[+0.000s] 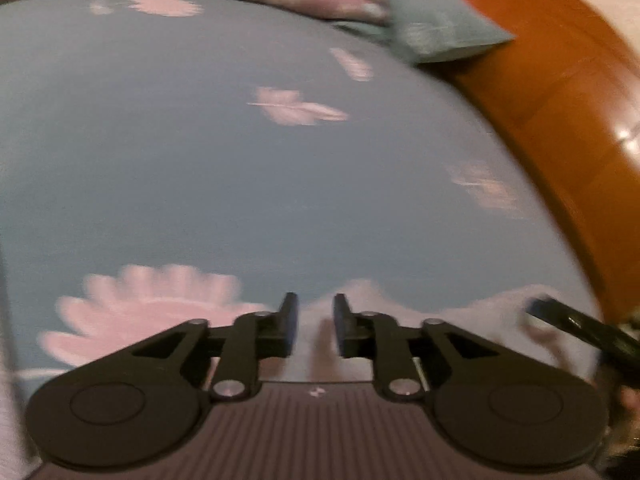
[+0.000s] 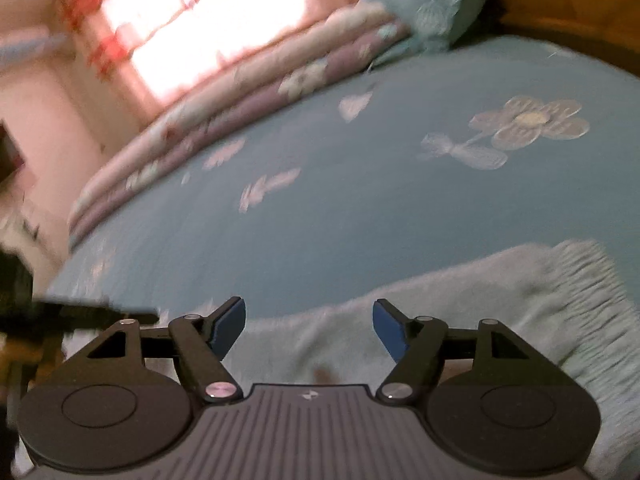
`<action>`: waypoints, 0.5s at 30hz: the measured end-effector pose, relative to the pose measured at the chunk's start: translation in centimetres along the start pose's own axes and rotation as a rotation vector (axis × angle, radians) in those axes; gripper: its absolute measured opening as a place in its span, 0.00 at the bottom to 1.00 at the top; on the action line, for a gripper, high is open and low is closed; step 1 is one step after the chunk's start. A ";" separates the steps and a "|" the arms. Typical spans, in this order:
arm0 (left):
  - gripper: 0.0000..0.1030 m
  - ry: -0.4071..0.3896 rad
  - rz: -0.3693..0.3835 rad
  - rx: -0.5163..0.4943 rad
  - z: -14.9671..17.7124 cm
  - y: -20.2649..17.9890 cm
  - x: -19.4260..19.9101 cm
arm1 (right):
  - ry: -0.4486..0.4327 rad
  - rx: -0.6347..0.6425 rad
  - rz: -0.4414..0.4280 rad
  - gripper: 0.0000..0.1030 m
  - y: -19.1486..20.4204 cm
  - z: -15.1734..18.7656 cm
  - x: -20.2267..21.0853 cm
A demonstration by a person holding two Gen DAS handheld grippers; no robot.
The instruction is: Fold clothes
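A pale, fluffy garment with a ribbed hem (image 2: 500,292) lies on the blue flowered bedspread (image 2: 340,208) just in front of both grippers. My right gripper (image 2: 308,320) is open and empty, its jaws wide apart above the garment. In the left wrist view the same pale garment (image 1: 400,308) lies under and ahead of my left gripper (image 1: 316,316), whose jaws stand a narrow gap apart with cloth showing between them; a grip cannot be made out. The right gripper's dark finger (image 1: 576,324) shows at the lower right there. Both views are blurred.
A folded purple-and-pink quilt (image 2: 248,100) and a blue pillow (image 1: 436,24) lie along the far side of the bed. A wooden headboard (image 1: 560,92) curves along the right edge. A bright window (image 2: 208,12) is behind the bed.
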State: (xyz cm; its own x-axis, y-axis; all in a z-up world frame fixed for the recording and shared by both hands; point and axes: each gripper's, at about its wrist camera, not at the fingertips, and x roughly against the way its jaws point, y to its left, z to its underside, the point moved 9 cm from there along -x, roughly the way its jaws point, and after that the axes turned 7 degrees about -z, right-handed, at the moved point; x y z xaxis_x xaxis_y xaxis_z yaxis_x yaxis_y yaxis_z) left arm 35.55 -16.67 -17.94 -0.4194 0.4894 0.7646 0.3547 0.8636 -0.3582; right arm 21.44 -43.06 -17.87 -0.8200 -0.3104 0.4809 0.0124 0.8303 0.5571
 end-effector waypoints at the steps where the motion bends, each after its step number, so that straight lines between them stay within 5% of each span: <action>1: 0.27 0.011 0.050 -0.004 0.2 -1.4 -0.4 | -0.024 -0.024 0.001 0.73 -0.6 -0.4 0.4; 4: 0.28 0.045 0.166 0.006 0.3 -4.4 -2.0 | -0.092 -0.097 0.005 0.73 -2.3 -1.4 1.5; 7: 0.29 0.046 0.129 0.046 0.0 -4.0 -4.6 | 0.003 -0.147 0.040 0.72 -4.5 -0.2 0.6; 9: 0.21 0.021 0.109 0.086 -0.6 -2.6 -5.7 | 0.044 -0.113 0.105 0.45 -6.0 0.4 0.4; 11: 0.14 -0.020 0.048 0.119 -1.3 -1.4 -6.3 | 0.051 -0.102 0.118 0.33 -6.9 0.4 1.0; 15: 0.23 -0.022 0.054 0.158 -1.6 -1.6 -5.4 | 0.044 -0.061 0.107 0.41 -6.6 0.2 1.7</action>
State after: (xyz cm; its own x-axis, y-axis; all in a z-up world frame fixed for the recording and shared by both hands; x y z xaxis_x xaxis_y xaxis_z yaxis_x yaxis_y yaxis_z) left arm 38.58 -20.84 -20.62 -0.4218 0.5369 0.7307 0.2420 0.8433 -0.4799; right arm 19.88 -48.98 -20.87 -0.7862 -0.2429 0.5683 0.1340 0.8307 0.5403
